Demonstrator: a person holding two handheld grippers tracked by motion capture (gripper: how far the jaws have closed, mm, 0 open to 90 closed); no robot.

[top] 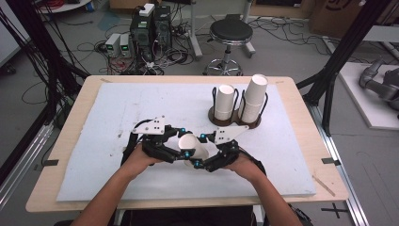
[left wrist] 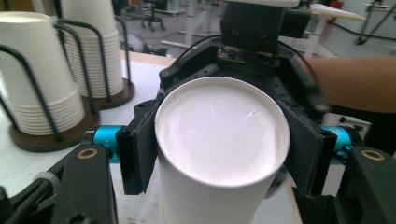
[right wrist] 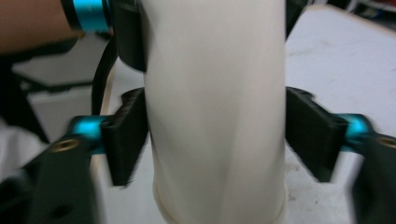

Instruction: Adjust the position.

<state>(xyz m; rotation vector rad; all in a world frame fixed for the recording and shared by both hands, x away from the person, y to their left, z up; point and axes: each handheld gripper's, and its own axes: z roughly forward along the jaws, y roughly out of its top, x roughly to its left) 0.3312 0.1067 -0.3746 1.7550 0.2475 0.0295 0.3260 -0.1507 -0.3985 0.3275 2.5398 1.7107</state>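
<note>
Cup (top: 194, 147) between both grippers; cup rack (top: 235, 120) behind.

Two black grippers (top: 175, 147) (top: 212, 151), turquoise knobs, brass-ringed screw holes, grey three-cornered top plates, bare forearms.

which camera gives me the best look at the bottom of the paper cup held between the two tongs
The left gripper view: the paper cup faces it base-on, the round bottom sharp. The high view shows the cup small, lying sideways. The right gripper view shows its blurred side wall.
</note>
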